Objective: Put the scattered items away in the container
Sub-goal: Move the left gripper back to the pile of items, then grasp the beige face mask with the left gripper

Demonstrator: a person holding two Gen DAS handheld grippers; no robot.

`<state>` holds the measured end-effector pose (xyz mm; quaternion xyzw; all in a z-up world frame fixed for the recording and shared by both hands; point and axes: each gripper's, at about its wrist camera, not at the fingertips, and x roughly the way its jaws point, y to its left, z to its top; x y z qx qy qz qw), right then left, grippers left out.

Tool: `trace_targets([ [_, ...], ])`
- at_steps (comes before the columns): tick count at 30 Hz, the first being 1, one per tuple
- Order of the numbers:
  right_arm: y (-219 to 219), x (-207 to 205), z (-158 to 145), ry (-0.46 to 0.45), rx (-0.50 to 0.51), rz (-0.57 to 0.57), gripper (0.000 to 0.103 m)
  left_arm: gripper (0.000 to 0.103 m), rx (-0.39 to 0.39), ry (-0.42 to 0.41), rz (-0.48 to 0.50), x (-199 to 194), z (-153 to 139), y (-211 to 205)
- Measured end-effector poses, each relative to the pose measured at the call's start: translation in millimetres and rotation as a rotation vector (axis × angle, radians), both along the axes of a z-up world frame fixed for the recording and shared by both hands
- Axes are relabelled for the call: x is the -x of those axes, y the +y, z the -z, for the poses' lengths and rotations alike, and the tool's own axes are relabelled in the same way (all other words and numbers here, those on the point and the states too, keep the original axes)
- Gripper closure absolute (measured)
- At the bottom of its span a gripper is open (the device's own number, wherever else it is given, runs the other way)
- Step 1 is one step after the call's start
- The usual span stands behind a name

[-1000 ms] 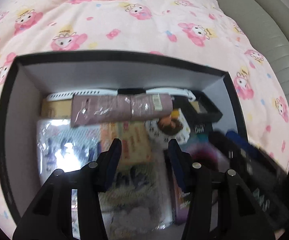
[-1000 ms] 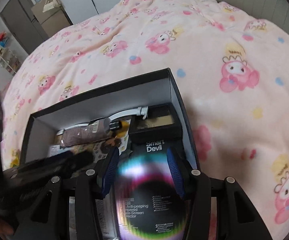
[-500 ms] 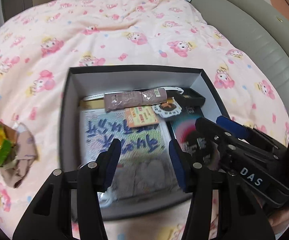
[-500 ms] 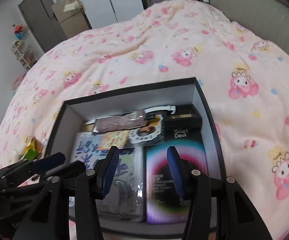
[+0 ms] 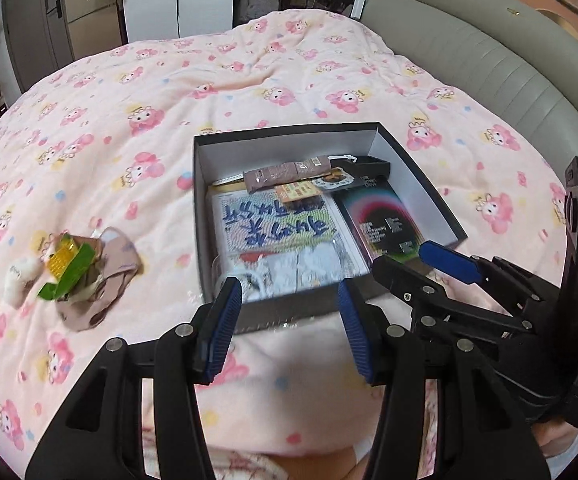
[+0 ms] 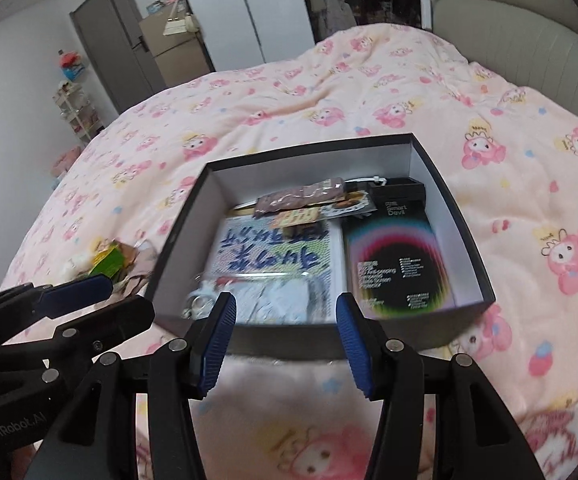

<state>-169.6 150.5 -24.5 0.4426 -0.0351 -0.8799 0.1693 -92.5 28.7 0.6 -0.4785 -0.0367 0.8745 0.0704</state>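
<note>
On a bed covered by a pink cartoon-print blanket [image 5: 217, 92] sits an open black box [image 5: 421, 168] with pale inner walls, the container for the tidying. Inside it, a flat packet with blue lettering [image 5: 277, 220] fills the left side, a dark screen-protector package [image 5: 385, 220] with a rainbow ring lies along the right, and a brownish wrapped pouch [image 5: 285, 172] rests across the far end beside a small black case [image 6: 399, 190]; smaller cards and a white strap near them are too crowded to tell apart. The near edge of the box contents is smeared by motion blur, so the pale items there cannot be identified. Still out on the blanket, well apart to the left of the box, is a heap of scattered items [image 5: 69, 268]: a crumpled tan cloth, something green and yellow, and a white fluffy piece, their exact nature unclear. The left gripper [image 5: 287, 328] hangs above the blanket just short of the box's near wall, its blue-padded jaws apart and empty. The right gripper [image 6: 285, 328] hovers likewise, and its jaws, also empty, have just been opening. Each gripper shows at the edge of the other's view, partly cut off by the frame. A grey padded headboard [image 5: 489, 64] curves behind.
</note>
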Motion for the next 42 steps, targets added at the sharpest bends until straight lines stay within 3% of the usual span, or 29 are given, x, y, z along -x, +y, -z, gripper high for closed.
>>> trace_targets([
  [6,-33,-19,-13,0.039,-0.027,-0.075,0.055,0.051,-0.050,0.007,-0.056,-32,-2,-35],
  [12,-93,-32,-6,0.012,-0.044,-0.197,0.055,0.051,-0.106,-0.019,-0.160,-59,13,-93],
  [20,-182,-23,5,-0.031,-0.020,-0.343,0.055,0.049,-0.227,-0.067,-0.395,-77,43,-188],
  [22,-197,-13,10,-0.060,-0.005,-0.352,0.055,0.048,-0.288,-0.090,-0.479,-73,57,-213],
  [26,-230,11,30,-0.120,-0.026,-0.351,0.055,0.048,-0.518,-0.139,-0.652,-59,95,-265],
  [30,-254,35,58,-0.186,-0.063,-0.343,0.055,0.048,-0.601,-0.186,-0.766,-30,126,-297],
  [35,-272,57,101,-0.303,-0.096,-0.324,0.055,0.047,-0.569,-0.251,-0.823,2,157,-308],
  [39,-283,66,128,-0.379,-0.095,-0.333,0.055,0.047,-0.577,-0.343,-0.815,17,181,-307],
  [42,-291,72,146,-0.417,-0.061,-0.356,0.055,0.047,-0.531,-0.373,-0.797,25,187,-299],
])
